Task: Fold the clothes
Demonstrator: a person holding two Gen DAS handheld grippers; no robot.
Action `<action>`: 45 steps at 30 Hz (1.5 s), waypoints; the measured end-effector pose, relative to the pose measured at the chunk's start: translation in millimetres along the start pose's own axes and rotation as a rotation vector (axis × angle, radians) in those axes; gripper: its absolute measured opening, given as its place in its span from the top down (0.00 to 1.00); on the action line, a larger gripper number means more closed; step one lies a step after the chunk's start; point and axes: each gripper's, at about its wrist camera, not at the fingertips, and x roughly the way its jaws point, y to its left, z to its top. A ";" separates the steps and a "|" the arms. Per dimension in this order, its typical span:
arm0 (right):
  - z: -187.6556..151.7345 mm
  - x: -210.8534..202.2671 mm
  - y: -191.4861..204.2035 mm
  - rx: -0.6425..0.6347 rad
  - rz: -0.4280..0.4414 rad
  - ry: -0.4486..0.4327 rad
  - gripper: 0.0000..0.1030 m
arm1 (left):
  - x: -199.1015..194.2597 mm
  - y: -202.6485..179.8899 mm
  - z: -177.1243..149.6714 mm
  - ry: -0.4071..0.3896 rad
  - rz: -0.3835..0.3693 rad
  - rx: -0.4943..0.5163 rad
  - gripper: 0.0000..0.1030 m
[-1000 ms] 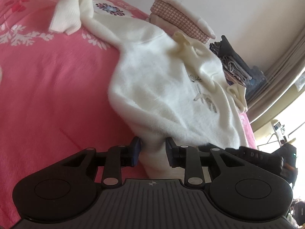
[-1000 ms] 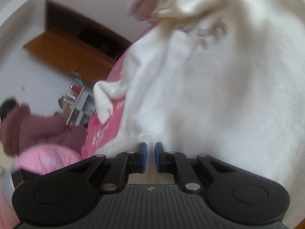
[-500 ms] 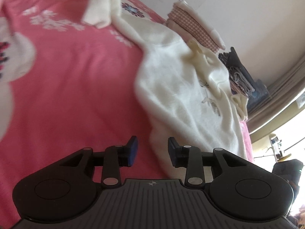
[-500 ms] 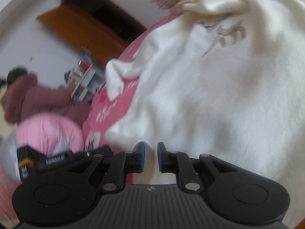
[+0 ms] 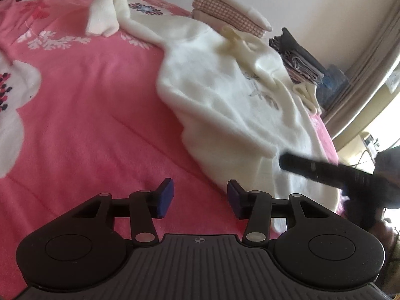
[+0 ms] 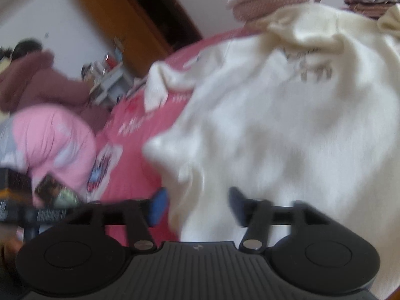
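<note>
A cream white sweater (image 5: 220,92) lies spread on the pink floral bedspread (image 5: 82,115), one sleeve (image 5: 110,12) stretched to the far left. My left gripper (image 5: 198,201) is open over bare bedspread, just left of the sweater's near hem. In the right wrist view the sweater (image 6: 287,130) fills the right side, blurred. My right gripper (image 6: 197,206) is open, with a fold of the hem lying loosely between its fingers. The right gripper's black body (image 5: 332,172) shows at the right of the left wrist view.
Folded clothes are stacked at the bed's far edge: a checked pink pile (image 5: 230,12) and a dark pile (image 5: 300,60). A person in a maroon top (image 6: 37,80) sits beyond the bed. A wooden cabinet (image 6: 130,15) stands against the wall.
Both grippers have let go of the sweater's hem and opened wide. The left gripper drew back and to the left off the cloth; the hem dropped onto the bed.
</note>
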 end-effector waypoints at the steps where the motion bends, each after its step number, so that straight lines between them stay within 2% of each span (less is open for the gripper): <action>1: 4.7 4.8 -1.0 0.025 0.013 -0.019 0.27 | -1.4 2.7 1.1 -0.003 0.005 -0.014 0.54; 3: 11.2 17.8 0.4 0.061 0.060 -0.026 0.27 | -4.2 8.1 3.4 -0.010 0.016 -0.042 0.54; 4: 11.3 28.2 4.7 0.058 0.092 0.004 0.27 | -5.7 10.8 4.5 -0.014 0.021 -0.056 0.54; 8: -3.8 62.7 31.8 -0.011 0.257 0.197 0.28 | -12.1 32.0 9.3 -0.030 0.037 -0.160 0.54; 10: -13.1 66.6 40.1 -0.032 0.331 0.262 0.28 | -13.3 40.3 11.3 -0.038 0.044 -0.197 0.54; 11: -16.4 67.1 41.7 -0.033 0.357 0.284 0.28 | -13.0 42.0 12.2 -0.041 0.047 -0.204 0.54; 13: -15.6 59.9 31.5 0.012 0.358 0.272 0.28 | -10.1 39.3 15.2 -0.038 0.051 -0.192 0.54; 18: 10.9 26.1 -25.6 0.209 0.301 0.142 0.28 | 1.6 22.2 19.9 -0.032 0.047 -0.098 0.54; 23: 32.0 -26.9 -70.4 0.278 0.071 -0.036 0.28 | 13.0 12.0 14.5 0.008 0.042 -0.043 0.54; 28: 11.3 -92.0 -108.3 0.420 -0.115 -0.167 0.28 | 15.4 4.5 6.5 0.047 0.032 0.021 0.52; 32: -19.2 -126.7 -116.7 0.453 -0.226 -0.172 0.28 | 13.9 -3.1 1.4 0.064 0.038 0.100 0.48; 38: -41.5 -140.3 -99.6 0.386 -0.356 -0.136 0.31 | 11.2 -16.5 -8.0 0.066 0.079 0.192 0.48; 41: -40.3 -143.9 -81.9 0.297 -0.388 -0.148 0.33 | 5.2 -29.2 -16.4 0.068 0.078 0.293 0.48; 45: -41.6 -132.2 -45.2 0.108 -0.387 -0.096 0.39 | 2.0 -45.6 -31.5 0.086 0.071 0.411 0.48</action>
